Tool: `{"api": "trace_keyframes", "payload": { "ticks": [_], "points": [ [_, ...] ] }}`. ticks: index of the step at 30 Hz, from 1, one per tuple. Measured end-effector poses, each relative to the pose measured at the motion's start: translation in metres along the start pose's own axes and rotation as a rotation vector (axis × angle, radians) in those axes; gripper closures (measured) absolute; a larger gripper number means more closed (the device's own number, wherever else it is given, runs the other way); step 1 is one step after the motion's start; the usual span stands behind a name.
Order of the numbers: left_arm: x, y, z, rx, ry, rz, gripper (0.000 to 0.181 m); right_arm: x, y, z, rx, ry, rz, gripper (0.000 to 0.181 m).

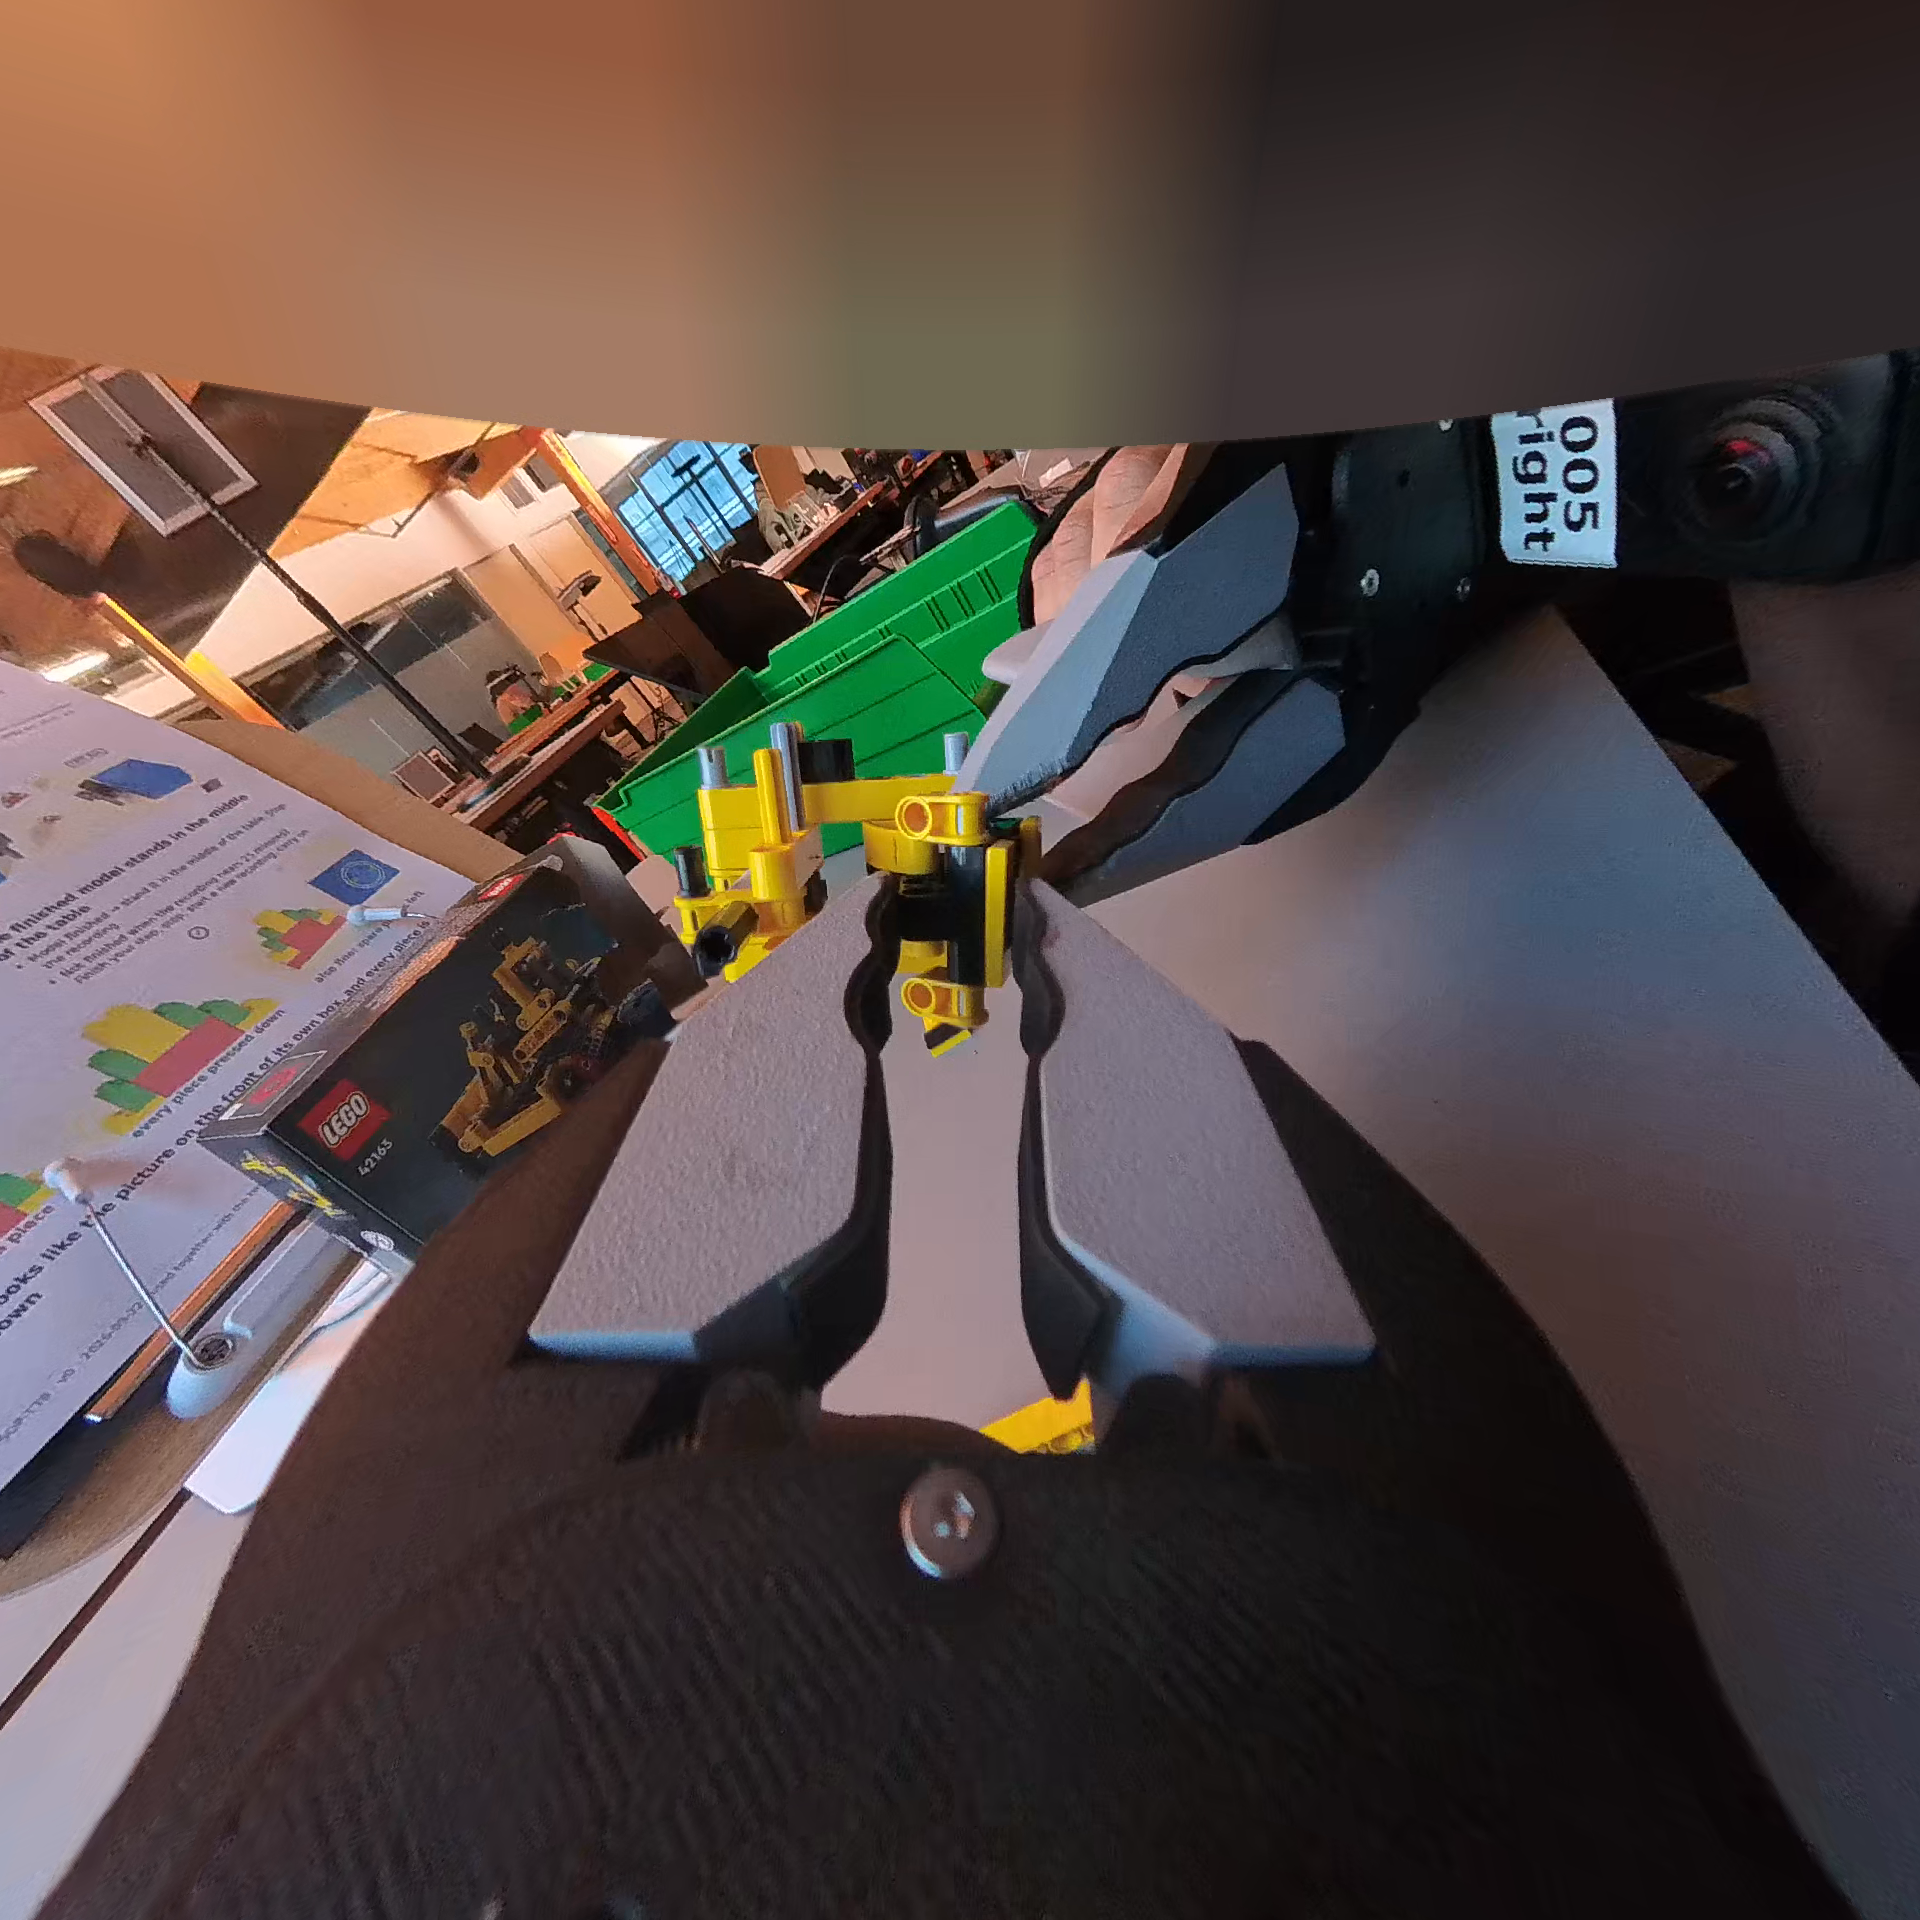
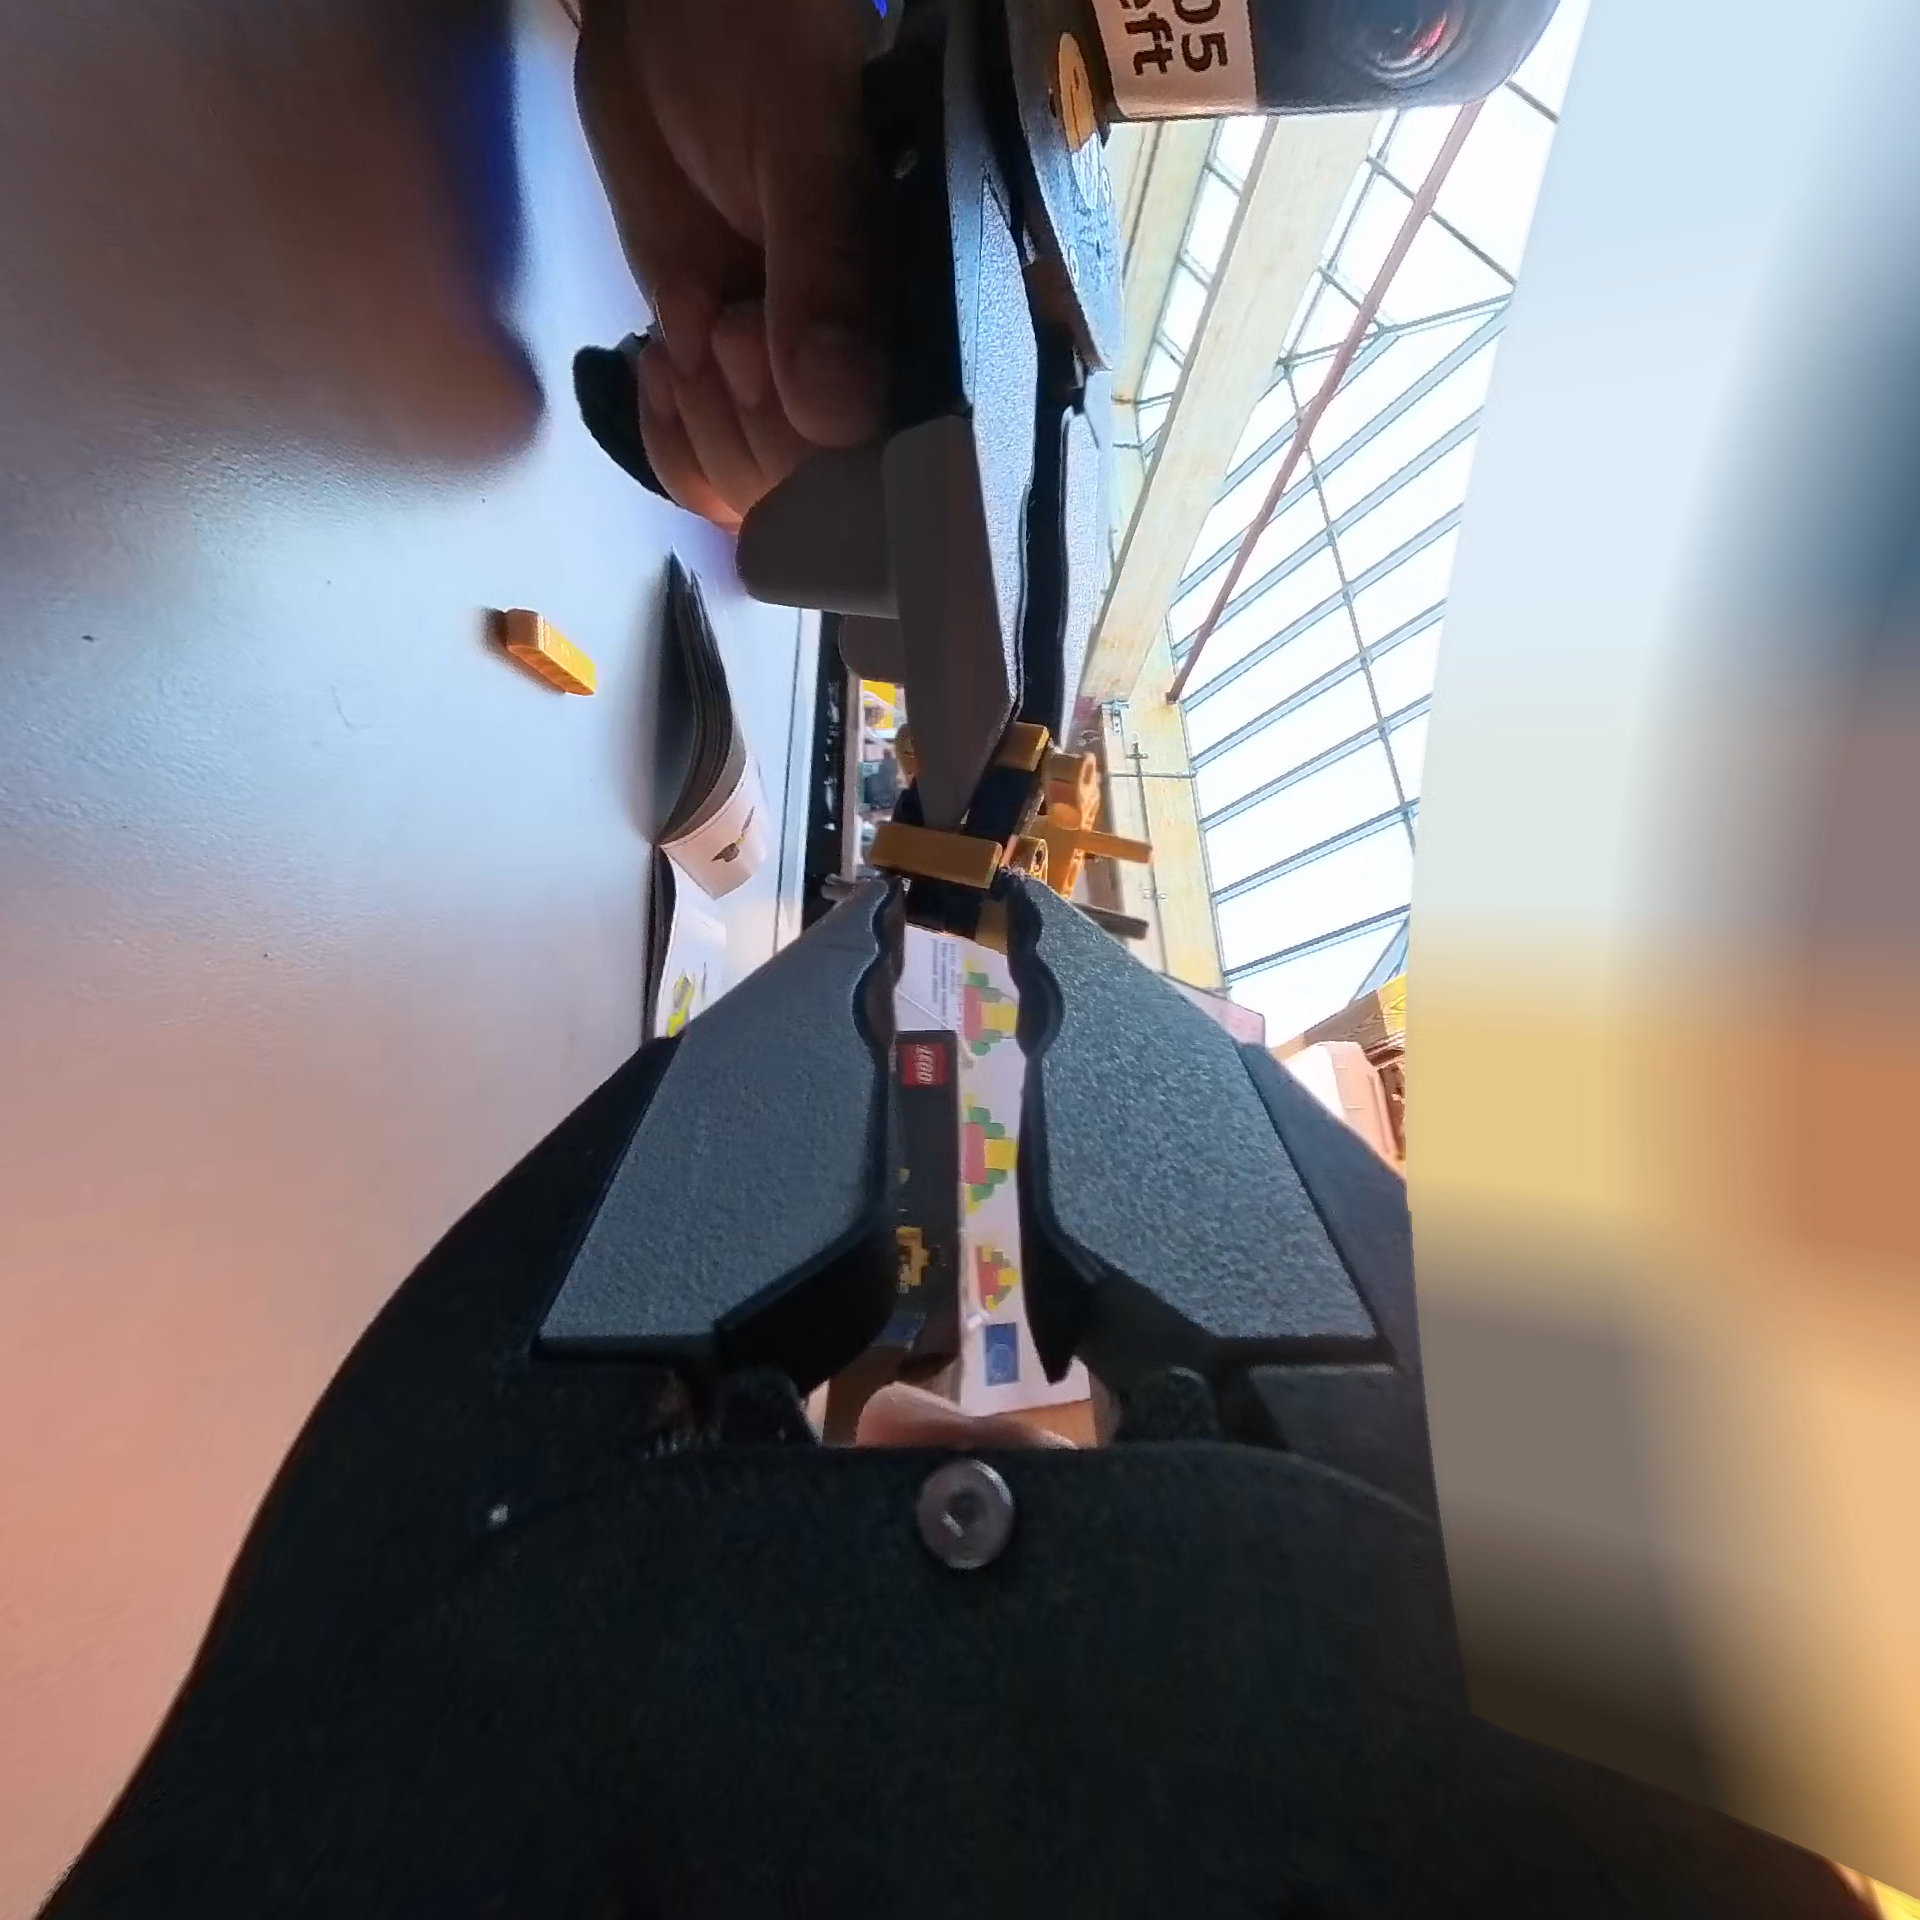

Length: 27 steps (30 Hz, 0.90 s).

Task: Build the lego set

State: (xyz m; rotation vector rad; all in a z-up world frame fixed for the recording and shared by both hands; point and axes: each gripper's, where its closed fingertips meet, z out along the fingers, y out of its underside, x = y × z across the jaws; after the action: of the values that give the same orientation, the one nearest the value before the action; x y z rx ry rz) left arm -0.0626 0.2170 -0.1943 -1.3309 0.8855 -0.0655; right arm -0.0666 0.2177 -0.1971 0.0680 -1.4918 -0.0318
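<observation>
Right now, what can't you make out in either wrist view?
- Left wrist view: lower part of the yellow model hidden behind the left gripper fingers; yellow piece near the gripper base mostly covered.
- Right wrist view: exact contact between right gripper and model blocked by the left gripper's finger.
- Both: large masked blur patches.

Probably a workshop: workbenches [image 1: 540,727], green bins [image 1: 883,665], glazed roof [image 2: 1351,520]
</observation>
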Motion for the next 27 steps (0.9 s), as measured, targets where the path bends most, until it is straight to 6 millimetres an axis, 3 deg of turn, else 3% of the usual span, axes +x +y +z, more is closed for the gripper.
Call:
{"api": "trace_keyframes", "payload": {
  "ticks": [2,6,18,27],
  "points": [
    [-0.001,0.003,0.001,-0.021,0.004,-0.046,0.163,-0.003,0.003,0.002,0.004,-0.032,0.062,0.166],
    [-0.011,0.015,0.010,-0.095,0.022,-0.309,0.163,-0.011,0.018,0.007,-0.009,-0.106,0.221,0.165],
    [-0.007,0.035,0.010,-0.223,0.111,-0.626,0.164,-0.030,0.017,0.012,-0.004,-0.202,0.260,0.163],
    [-0.006,0.058,0.010,-0.297,0.187,-1.154,0.164,-0.044,0.019,0.018,0.012,-0.308,0.413,0.162]
  ]
}}
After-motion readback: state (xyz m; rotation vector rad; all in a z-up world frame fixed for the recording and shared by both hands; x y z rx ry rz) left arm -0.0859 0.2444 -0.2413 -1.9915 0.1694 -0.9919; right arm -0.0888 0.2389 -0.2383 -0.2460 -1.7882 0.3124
